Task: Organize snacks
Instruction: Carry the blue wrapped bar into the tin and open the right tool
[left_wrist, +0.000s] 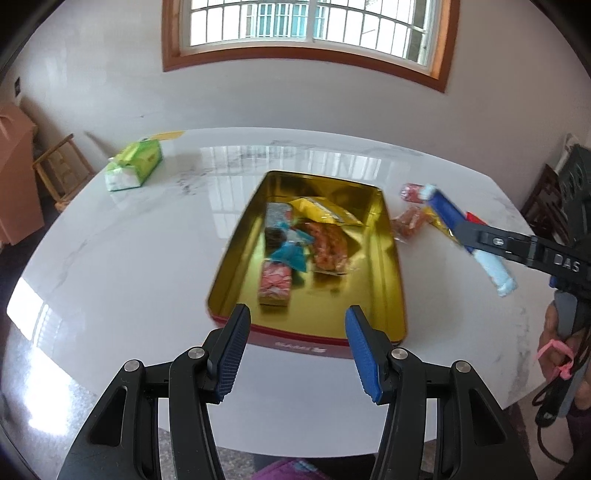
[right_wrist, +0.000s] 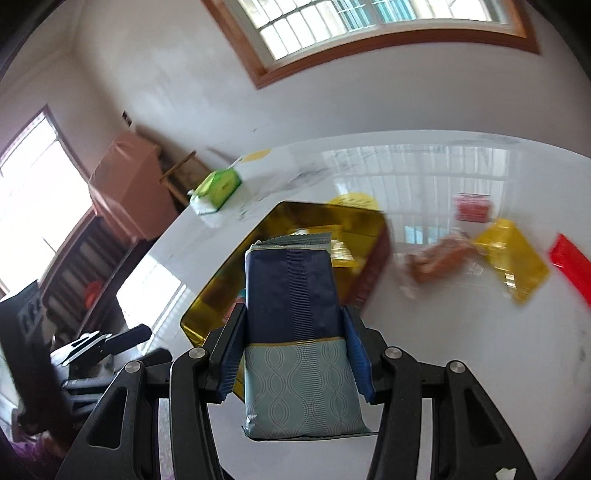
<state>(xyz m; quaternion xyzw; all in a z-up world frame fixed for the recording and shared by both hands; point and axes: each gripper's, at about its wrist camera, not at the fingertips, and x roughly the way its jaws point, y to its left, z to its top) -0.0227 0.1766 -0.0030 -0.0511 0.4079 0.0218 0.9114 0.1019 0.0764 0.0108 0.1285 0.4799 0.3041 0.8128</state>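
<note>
Nearest, the right tool (right_wrist: 293, 354) clenches a blue snack pack (right_wrist: 295, 314) by its edges, carried above the surface (right_wrist: 461, 350) beside the gold tin (left_wrist: 391, 266). Loosely pinched, it could slip or catch the tin's rim. The left tool (left_wrist: 295, 347) hangs released, empty. Farther off, loose snacks (right_wrist: 439, 258) wait.

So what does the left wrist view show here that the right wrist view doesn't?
Only the left wrist view: the snacks lying inside the gold tin, the open, empty left claw, and the person's hand on the right tool.

Only the right wrist view: the back of the blue packet with its seam, a red packet at the right edge, and a shelf unit by a side window.

Both: the tin, the right claw shut on the blue packet, the green tissue pack, loose snacks on the white table, the window.
</note>
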